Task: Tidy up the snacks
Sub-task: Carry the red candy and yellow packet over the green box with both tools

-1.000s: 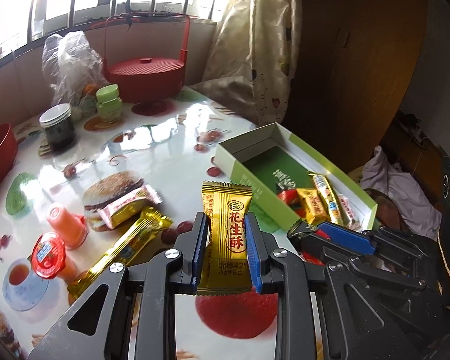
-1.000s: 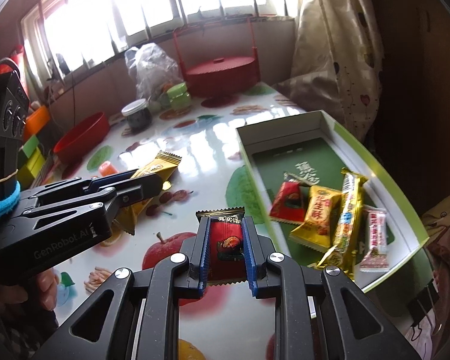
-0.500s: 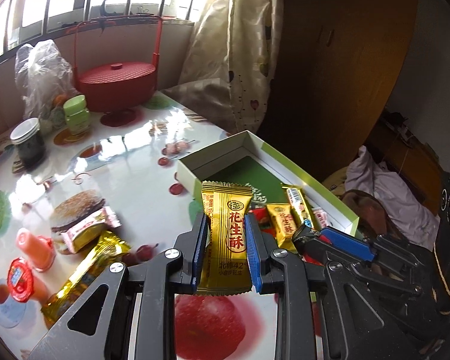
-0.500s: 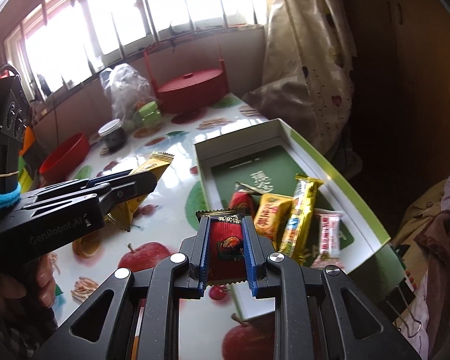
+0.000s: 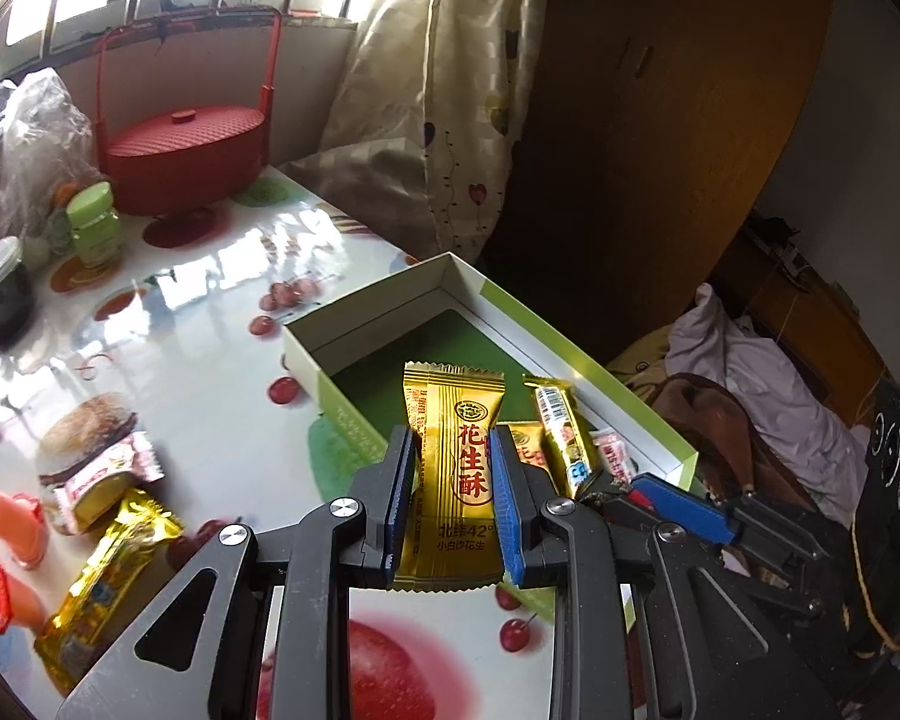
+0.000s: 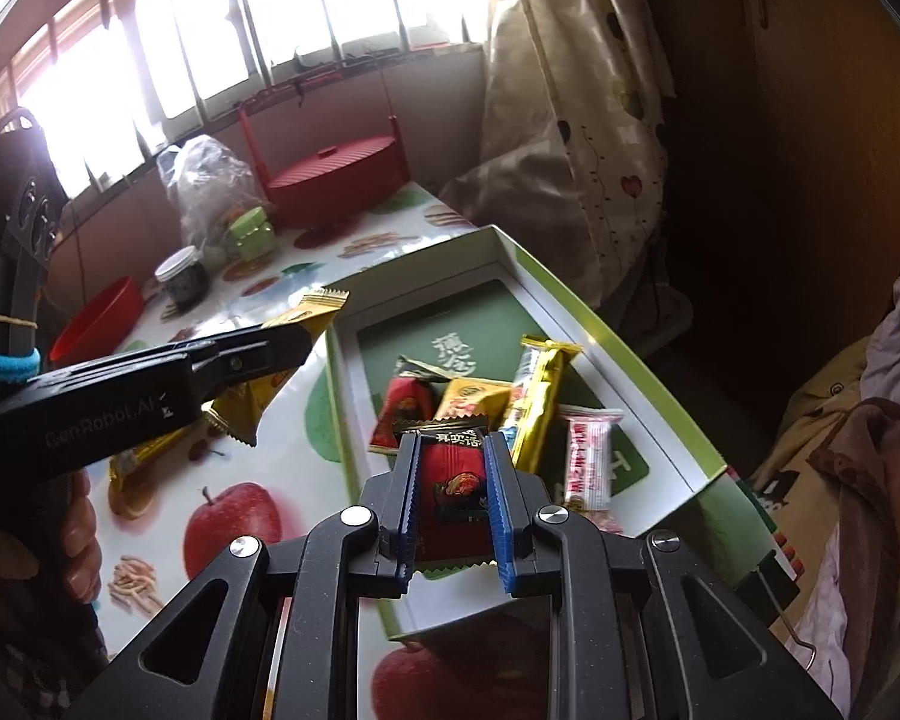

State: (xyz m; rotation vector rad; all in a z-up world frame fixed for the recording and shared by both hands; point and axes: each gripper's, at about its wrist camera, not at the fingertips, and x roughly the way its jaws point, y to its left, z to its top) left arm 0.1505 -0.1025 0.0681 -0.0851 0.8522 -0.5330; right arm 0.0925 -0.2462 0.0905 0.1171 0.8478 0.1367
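My left gripper (image 5: 453, 468) is shut on a gold peanut candy packet (image 5: 453, 450) and holds it above the near left wall of the green-rimmed box (image 5: 384, 324). It also shows in the right wrist view (image 6: 258, 354). My right gripper (image 6: 450, 474) is shut on a red and black candy packet (image 6: 453, 480), held over the box's near end (image 6: 660, 396). In the box lie a red packet (image 6: 405, 408), a yellow packet (image 6: 471, 399), a long gold bar (image 6: 534, 396) and a pink and white packet (image 6: 588, 456).
Loose snacks lie left on the fruit-print table: a gold bar (image 5: 108, 576), a pink packet (image 5: 105, 474), jelly cups (image 5: 12, 522). A red basket (image 5: 180, 156), jars (image 5: 93, 228) and a plastic bag (image 5: 30, 132) stand at the back. The curtain and table edge lie right.
Both grippers have moved right, toward and over the box, each still holding its packet. The box now lies directly beneath both.
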